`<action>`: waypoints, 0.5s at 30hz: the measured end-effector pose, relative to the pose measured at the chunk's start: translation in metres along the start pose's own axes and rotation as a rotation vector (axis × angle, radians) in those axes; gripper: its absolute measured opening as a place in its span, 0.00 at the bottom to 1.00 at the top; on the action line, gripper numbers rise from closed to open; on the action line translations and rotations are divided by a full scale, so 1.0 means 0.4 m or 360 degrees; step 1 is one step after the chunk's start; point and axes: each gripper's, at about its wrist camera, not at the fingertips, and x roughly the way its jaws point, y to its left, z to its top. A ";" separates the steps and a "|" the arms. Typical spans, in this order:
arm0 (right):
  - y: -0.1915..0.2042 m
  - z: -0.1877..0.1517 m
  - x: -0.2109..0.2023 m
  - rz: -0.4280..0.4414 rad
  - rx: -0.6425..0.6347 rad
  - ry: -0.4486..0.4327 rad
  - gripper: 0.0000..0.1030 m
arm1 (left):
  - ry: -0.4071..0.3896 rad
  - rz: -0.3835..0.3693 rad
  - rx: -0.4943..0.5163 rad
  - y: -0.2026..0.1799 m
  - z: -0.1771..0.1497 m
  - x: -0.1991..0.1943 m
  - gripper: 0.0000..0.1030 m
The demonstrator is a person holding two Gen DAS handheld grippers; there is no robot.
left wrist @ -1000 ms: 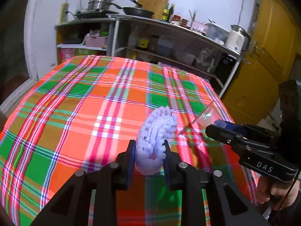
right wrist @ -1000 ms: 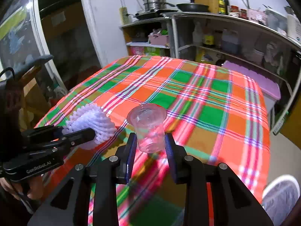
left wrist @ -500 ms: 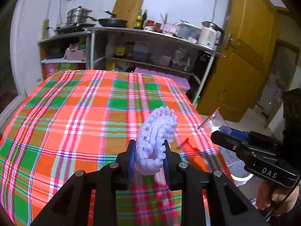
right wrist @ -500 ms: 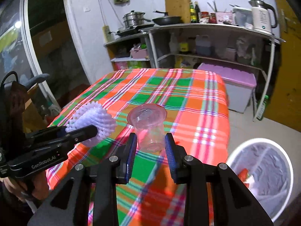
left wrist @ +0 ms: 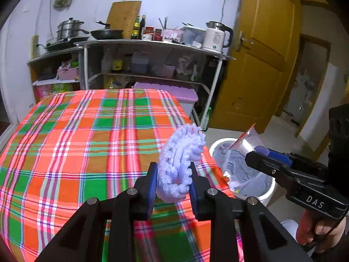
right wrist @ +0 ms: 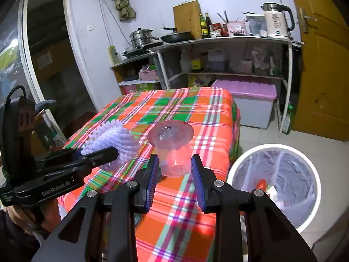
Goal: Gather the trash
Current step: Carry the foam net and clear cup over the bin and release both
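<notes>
Left wrist view: the left tongs (left wrist: 172,180) pinch a white foam fruit net (left wrist: 181,163) above the plaid table (left wrist: 76,142), beside the lined bin (left wrist: 240,170).

Right wrist view: the right tongs (right wrist: 174,170) clasp a clear plastic cup (right wrist: 172,148), probably empty, left of the bin (right wrist: 277,187), ready for dropping. Kitchen shelves (right wrist: 218,43) stand behind.

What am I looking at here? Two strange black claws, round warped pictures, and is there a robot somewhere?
No robot: a person holds a two-finger grabber in each hand, and each carries a wide-angle camera looking along its fingers. One picture is from the left gripper, shut on a white foam fruit net. The other is from the right gripper, shut on a clear plastic cup. Both hang over the edge of a table with a plaid tablecloth. On the floor beside it stands a white trash bin with rubbish inside.
</notes>
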 end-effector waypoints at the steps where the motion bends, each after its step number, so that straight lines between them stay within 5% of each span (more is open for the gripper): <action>1: -0.005 -0.006 -0.012 -0.0004 0.0008 -0.0007 0.31 | 0.0000 -0.0006 0.0009 -0.009 -0.002 -0.002 0.26; 15: -0.073 -0.042 -0.106 -0.0075 0.0092 -0.0088 0.31 | 0.0014 -0.0076 0.0124 -0.128 -0.008 -0.006 0.26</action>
